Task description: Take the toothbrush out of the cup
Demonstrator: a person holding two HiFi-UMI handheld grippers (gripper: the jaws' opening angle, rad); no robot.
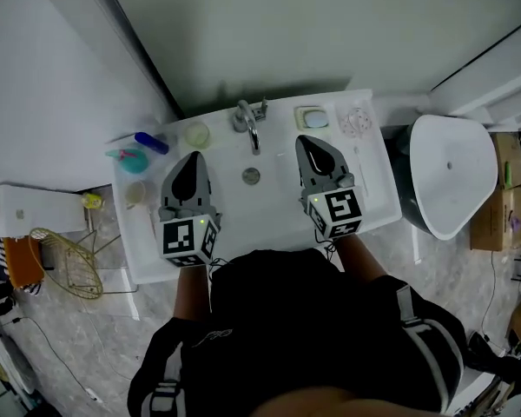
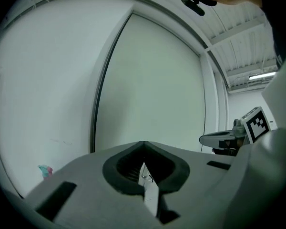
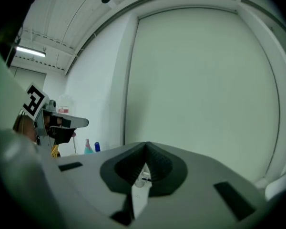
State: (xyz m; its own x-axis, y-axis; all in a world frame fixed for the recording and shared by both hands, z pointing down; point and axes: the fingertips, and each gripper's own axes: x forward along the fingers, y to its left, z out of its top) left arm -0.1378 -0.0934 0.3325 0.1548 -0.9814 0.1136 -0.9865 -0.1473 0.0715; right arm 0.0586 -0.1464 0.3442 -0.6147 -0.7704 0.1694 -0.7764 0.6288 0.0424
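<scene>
**Two claws clenched and empty over the basin, toothbrush not yet reached**

Both claws sit close in front of the person, side by side, tips aimed at the back wall. That reads as a ready pose, with no reach begun.

The left claw (image 1: pixel 193 157) hangs over the left half of the white bench (image 1: pixel 149 254). Its own view shows the jaws pressed together with nothing between them. The right claw (image 1: pixel 303 141) is the same over the right half: jaws together, nothing caught.

Between and below them is the basin drain (image 1: pixel 252 175). Beyond it, the faucet (image 1: pixel 247 118) stands on the back ledge.

Just left of the faucet is a pale cup (image 1: pixel 197 135), upright and probably the target. It is parked on the ledge out of the basin's way.

Farther left, a teal container (image 1: pixel 132 159) sits beside a blue tube (image 1: pixel 152 142). A soap dish (image 1: pixel 313 117) lies right of the faucet.

The toothbrush is too small to pick out in any view. It is likely in the pale cup, or else at the teal container.

The left claw is the nearer one. It would have to open before closing on the brush handle.
</scene>
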